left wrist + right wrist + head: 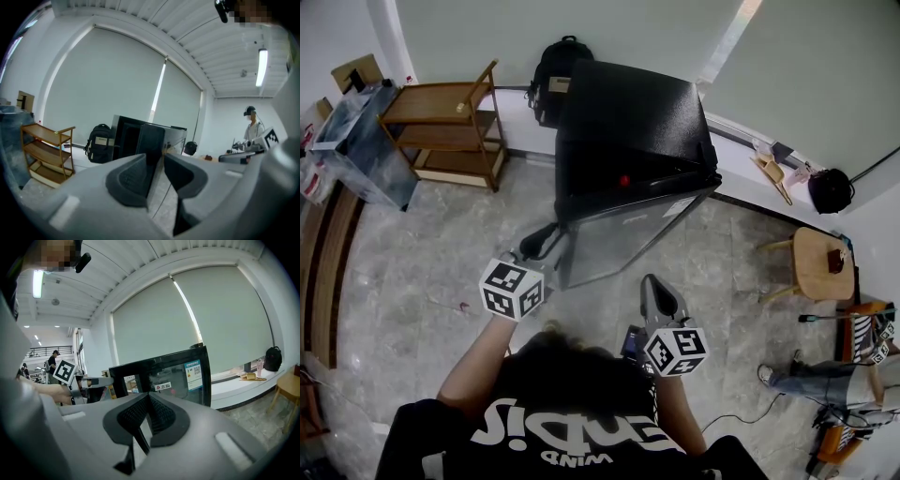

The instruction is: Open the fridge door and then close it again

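The person's left arm [478, 361] is stretched forward and slightly outward, with the left claw [542, 242] held close to level. This claw is pinching the free vertical edge of the dark glass-fronted door [619, 239]. The door stands ajar, swung out from the black compact fridge [628, 131], which stands on the grey stone floor [422, 272] in front of the person. The right arm [670, 403] is bent close to the body. The right claw [653, 284] points at the door glass without touching it, its jaws pressed together with nothing between them. A white sticker [162, 386] on the glass carries a red logo and the characters "志高". Beside it, a blue-and-white label [192, 373] bears a QR code, but its text is too small to read. The person's black shirt [553, 441] shows white lettering, including "WIND".
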`<control>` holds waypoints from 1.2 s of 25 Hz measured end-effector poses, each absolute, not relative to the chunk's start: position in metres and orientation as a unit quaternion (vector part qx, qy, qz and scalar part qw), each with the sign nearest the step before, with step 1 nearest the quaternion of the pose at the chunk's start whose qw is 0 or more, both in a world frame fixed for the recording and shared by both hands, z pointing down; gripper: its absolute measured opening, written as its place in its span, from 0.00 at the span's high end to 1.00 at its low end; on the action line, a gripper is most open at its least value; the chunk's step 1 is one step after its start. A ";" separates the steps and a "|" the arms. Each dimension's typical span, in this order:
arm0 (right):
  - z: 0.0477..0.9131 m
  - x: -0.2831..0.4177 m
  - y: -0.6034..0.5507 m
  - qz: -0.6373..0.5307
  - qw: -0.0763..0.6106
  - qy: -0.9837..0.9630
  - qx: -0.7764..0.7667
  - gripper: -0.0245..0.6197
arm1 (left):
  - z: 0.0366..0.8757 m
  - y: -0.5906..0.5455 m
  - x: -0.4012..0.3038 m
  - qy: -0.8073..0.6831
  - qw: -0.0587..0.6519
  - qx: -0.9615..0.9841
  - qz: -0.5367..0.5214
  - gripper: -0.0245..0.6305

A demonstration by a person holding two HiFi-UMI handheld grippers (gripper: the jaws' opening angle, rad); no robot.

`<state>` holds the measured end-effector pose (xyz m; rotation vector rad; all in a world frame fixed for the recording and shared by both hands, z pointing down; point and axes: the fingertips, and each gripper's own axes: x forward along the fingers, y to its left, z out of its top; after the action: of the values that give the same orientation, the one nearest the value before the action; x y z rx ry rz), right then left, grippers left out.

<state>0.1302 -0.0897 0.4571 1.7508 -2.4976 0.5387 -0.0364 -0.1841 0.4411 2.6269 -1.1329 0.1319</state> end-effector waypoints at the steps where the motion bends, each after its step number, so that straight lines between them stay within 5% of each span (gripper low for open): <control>1: 0.457 0.130 -0.092 0.174 0.022 -0.806 0.565 0.97 | 0.441 -0.188 -0.038 -0.393 0.139 0.908 0.046 0.78; 30: 0.465 0.126 -0.159 0.183 0.025 -0.803 0.566 0.97 | 0.443 -0.280 -0.049 -0.417 0.141 0.897 0.035 0.78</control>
<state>0.1263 -0.1594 0.4654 1.7508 -2.4844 0.5657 -0.0494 -0.2804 0.4429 2.5906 -1.2040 0.1007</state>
